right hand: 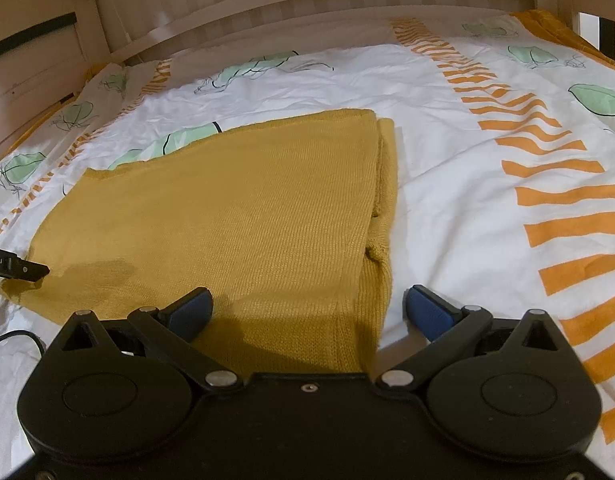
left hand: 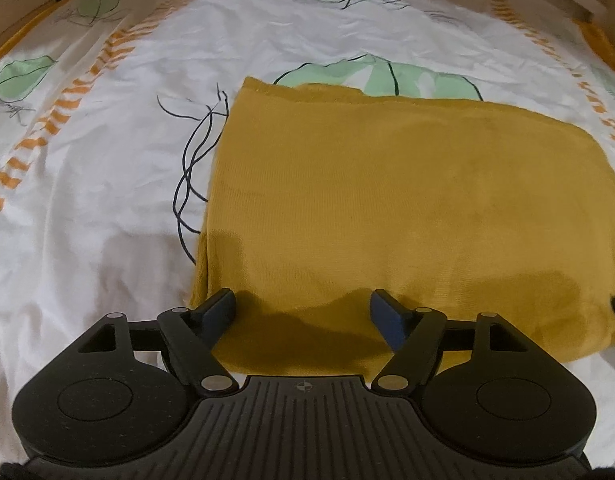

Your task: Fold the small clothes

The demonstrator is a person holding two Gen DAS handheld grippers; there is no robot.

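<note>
Left wrist view, left hand-held gripper (left hand: 303,306) released above folded sweater (left hand: 387,200) on bed (left hand: 87,200), right hand-held gripper (right hand: 309,308) spread wide, grasping nothing.

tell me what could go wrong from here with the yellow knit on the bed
1. Both grippers, left and right, are open above the knit's near edge; a pinch may catch only the top layer, undoing the fold.
2. At the right side the lower layers stick out unevenly, so another fold may come out crooked.
3. The sheet underneath is wrinkled and loose; a low grab could pinch it too.
</note>
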